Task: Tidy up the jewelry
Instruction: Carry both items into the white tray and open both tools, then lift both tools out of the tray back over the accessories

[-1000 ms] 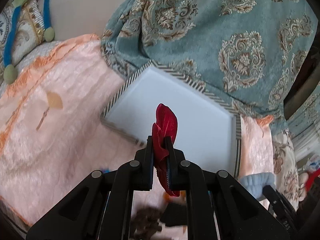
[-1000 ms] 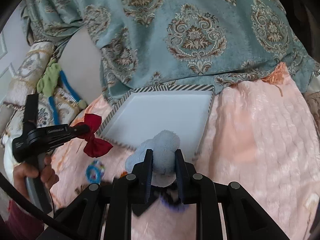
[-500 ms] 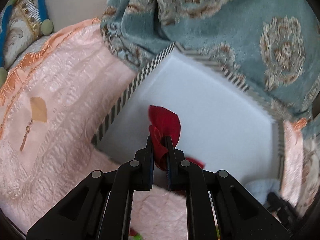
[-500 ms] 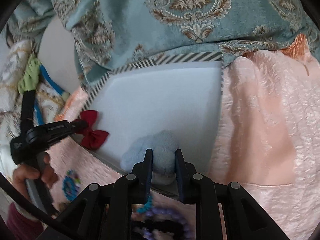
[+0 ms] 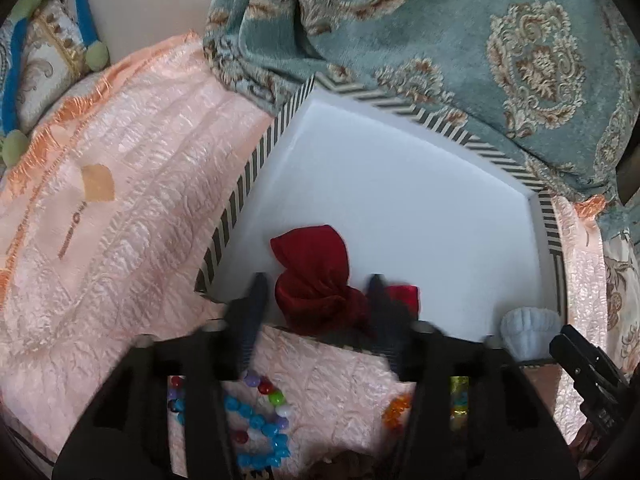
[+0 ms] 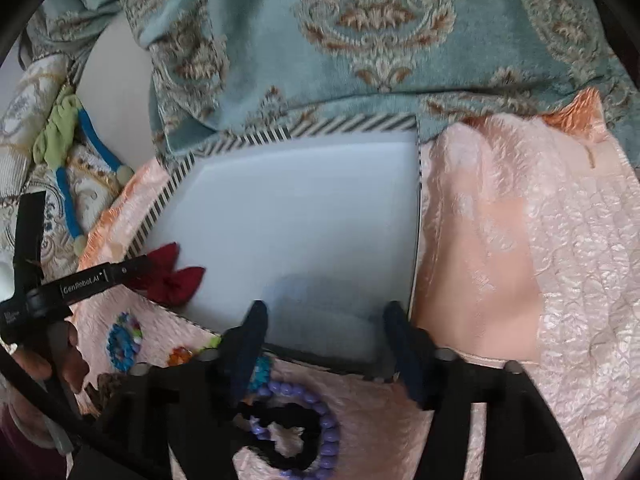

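Observation:
A dark red velvet bow lies inside the white tray by its near left corner. My left gripper straddles the bow, its jaws opening wide and the pads off the cloth. From the right wrist view the same bow shows at the tray's left rim, next to the left gripper. A pale blue fluffy hair piece, blurred, sits in the tray's near right corner between the opening jaws of my right gripper, which no longer press it. It also shows as a blue tuft.
Loose on the pink quilted cover in front of the tray lie a blue bead bracelet, an orange piece, a purple bead bracelet and a black hair tie. A teal patterned blanket overhangs the tray's far rim.
Both grippers came down over the tray's near edge and spread their jaws. The red bow dropped from the left one into the tray, and the blue fluffy piece came free of the right one.

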A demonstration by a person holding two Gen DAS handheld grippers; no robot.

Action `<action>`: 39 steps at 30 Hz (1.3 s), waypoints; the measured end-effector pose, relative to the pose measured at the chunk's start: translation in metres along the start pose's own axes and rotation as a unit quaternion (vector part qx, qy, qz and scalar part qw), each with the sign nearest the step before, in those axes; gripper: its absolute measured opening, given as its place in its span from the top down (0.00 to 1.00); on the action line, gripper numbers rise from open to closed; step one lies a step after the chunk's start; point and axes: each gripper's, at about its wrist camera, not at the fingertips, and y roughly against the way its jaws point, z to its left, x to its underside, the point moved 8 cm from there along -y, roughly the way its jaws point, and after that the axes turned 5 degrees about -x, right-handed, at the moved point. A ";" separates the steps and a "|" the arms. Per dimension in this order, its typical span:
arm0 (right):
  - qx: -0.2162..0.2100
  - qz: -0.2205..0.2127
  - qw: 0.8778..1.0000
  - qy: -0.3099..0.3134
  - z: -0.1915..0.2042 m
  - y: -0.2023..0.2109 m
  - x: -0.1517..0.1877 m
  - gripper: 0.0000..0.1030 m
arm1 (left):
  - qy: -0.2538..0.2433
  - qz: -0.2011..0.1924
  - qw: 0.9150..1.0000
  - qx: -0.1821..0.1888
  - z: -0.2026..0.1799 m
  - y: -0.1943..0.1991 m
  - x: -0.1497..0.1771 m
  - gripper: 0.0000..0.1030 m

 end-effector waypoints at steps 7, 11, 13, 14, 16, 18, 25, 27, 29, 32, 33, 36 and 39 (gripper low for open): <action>-0.014 -0.013 1.000 -0.017 0.018 0.026 0.012 0.41 | -0.005 -0.033 0.999 -0.008 0.002 0.037 0.007 0.41; -0.008 -0.034 0.999 -0.005 0.040 0.052 0.020 0.40 | -0.011 -0.052 0.998 -0.016 0.005 0.059 0.019 0.41; -0.005 -0.039 0.999 -0.001 0.043 0.057 0.021 0.40 | -0.016 -0.062 0.998 -0.019 0.006 0.071 0.026 0.41; 0.001 -0.050 0.999 0.010 0.053 0.069 0.023 0.39 | -0.018 -0.067 0.997 -0.021 0.006 0.076 0.029 0.41; 0.008 -0.059 0.998 0.019 0.061 0.079 0.027 0.36 | -0.023 -0.080 0.996 -0.027 0.008 0.089 0.036 0.41; 0.011 -0.063 0.998 0.022 0.063 0.082 0.028 0.34 | -0.027 -0.092 0.995 -0.031 0.009 0.101 0.042 0.41; 0.024 -0.076 0.996 0.041 0.083 0.103 0.040 0.33 | -0.039 -0.128 0.990 -0.045 0.012 0.138 0.065 0.41; 0.022 -0.076 0.996 0.041 0.087 0.107 0.043 0.33 | -0.044 -0.136 0.988 -0.051 0.013 0.146 0.071 0.41; 0.021 -0.079 0.996 0.041 0.092 0.113 0.046 0.33 | -0.050 -0.145 0.987 -0.058 0.013 0.153 0.077 0.41; 0.019 -0.083 0.995 0.045 0.103 0.122 0.053 0.33 | -0.051 -0.160 0.984 -0.064 0.015 0.166 0.086 0.41; 0.019 -0.083 0.995 0.045 0.103 0.122 0.053 0.33 | -0.051 -0.163 0.983 -0.064 0.016 0.169 0.088 0.41; 0.021 -0.085 0.995 0.053 0.110 0.128 0.059 0.32 | -0.049 -0.165 0.983 -0.063 0.018 0.177 0.098 0.41; 0.021 -0.085 0.994 0.058 0.118 0.133 0.064 0.32 | -0.047 -0.167 0.983 -0.061 0.020 0.184 0.106 0.41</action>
